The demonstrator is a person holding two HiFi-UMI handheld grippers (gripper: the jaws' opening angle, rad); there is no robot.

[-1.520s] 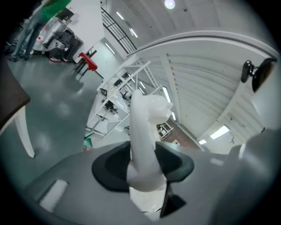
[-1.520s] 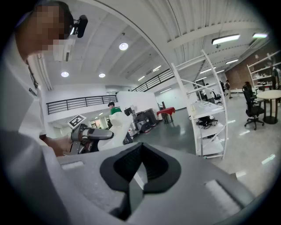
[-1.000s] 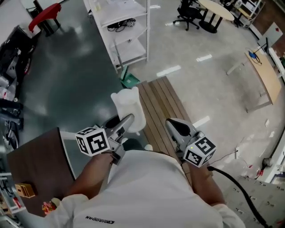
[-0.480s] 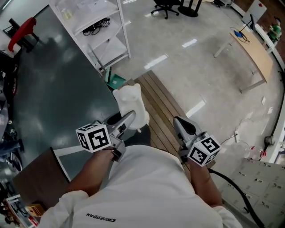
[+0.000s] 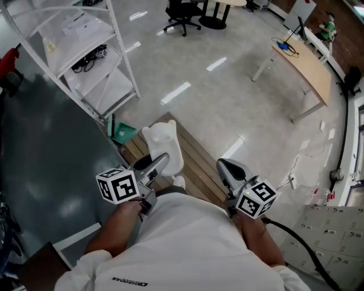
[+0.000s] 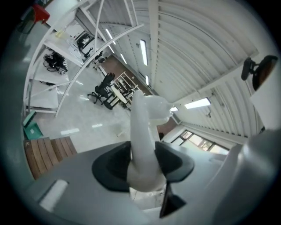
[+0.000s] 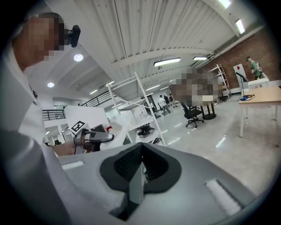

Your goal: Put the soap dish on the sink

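Note:
The soap dish [image 5: 162, 144] is white and shaped like a bear. My left gripper [image 5: 160, 160] is shut on its near end and holds it out in front of the person's body. In the left gripper view the soap dish [image 6: 145, 128] stands upright between the two dark pads, which press on its sides. My right gripper [image 5: 227, 167] hovers beside it to the right, shut with nothing in it. In the right gripper view its pads [image 7: 137, 163] meet in a line, and the left gripper [image 7: 94, 137] shows off to the left. No sink is in view.
A wooden slatted platform [image 5: 199, 162] lies on the floor below the grippers, with a green object [image 5: 123, 133] at its far left corner. A white shelving rack [image 5: 85, 54] stands at the upper left. A wooden desk [image 5: 301, 62] and an office chair [image 5: 183, 12] stand further off.
Both grippers have travelled forward with the person, the soap dish still in the left one. The rack has slid left, the brown table has left the view, and more pale floor shows ahead.

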